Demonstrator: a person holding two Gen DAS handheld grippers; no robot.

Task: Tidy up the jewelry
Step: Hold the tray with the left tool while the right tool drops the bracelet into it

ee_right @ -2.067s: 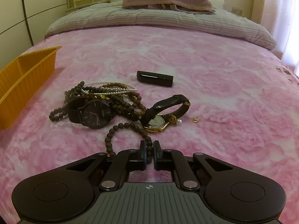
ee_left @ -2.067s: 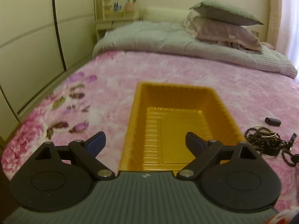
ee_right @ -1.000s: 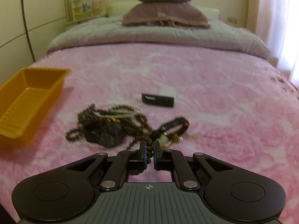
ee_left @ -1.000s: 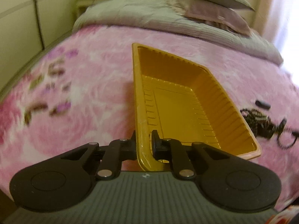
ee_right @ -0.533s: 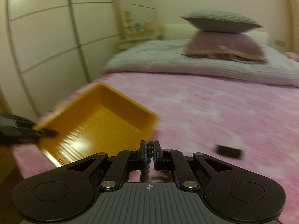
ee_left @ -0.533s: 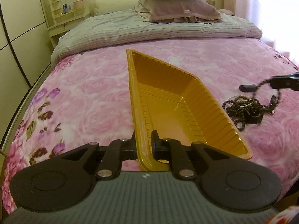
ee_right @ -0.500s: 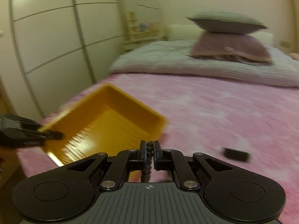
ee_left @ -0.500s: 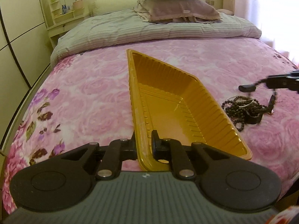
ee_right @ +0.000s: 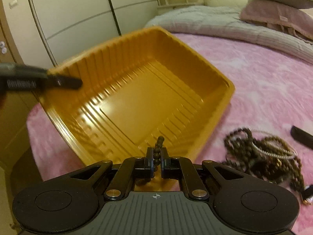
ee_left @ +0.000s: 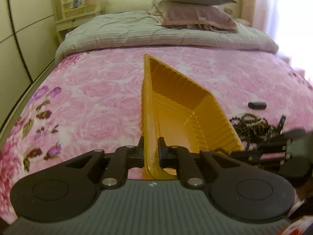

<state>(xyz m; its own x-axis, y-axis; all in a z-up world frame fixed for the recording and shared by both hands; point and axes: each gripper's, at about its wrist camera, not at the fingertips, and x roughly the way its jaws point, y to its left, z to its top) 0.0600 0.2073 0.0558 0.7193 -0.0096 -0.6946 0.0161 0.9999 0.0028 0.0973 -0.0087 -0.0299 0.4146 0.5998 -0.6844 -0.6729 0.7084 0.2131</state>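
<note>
At the bottom centre of the left wrist view, our left tool [ee_left: 150, 152] is clamped on the near rim of the ribbed orange plastic tray [ee_left: 187, 117], one pad on the outer wall and one on the inner, and the tray tilts up from the pink rose-patterned bed cover [ee_left: 101, 98]. The tray runs away from us toward the middle of the frame, and nothing lies on the part of its floor that we can see. At the lower right edge of that view our right tool [ee_left: 234, 153] reaches in, blurred, just beside the tray's near right corner.

In the right wrist view, the right tool [ee_right: 156, 158] at bottom centre is pinched shut on a strand of dark brown round beads [ee_right: 156, 155]; a few beads stick up above the pads and more hang below them, over the tray's near rim. The left tool shows at the left edge, gripping the tray's far-left rim.

To the lower right lies the tangled heap of dark bead strings and a pearl-white strand [ee_right: 262, 152] on the bed cover, near the tray but apart from it. Just beyond it, at the right edge, rests a small black oblong case [ee_right: 301, 137]. At the top of both views, a grey quilt [ee_left: 160, 35] and two stacked pillows [ee_left: 195, 9] lie at the head of the bed.
</note>
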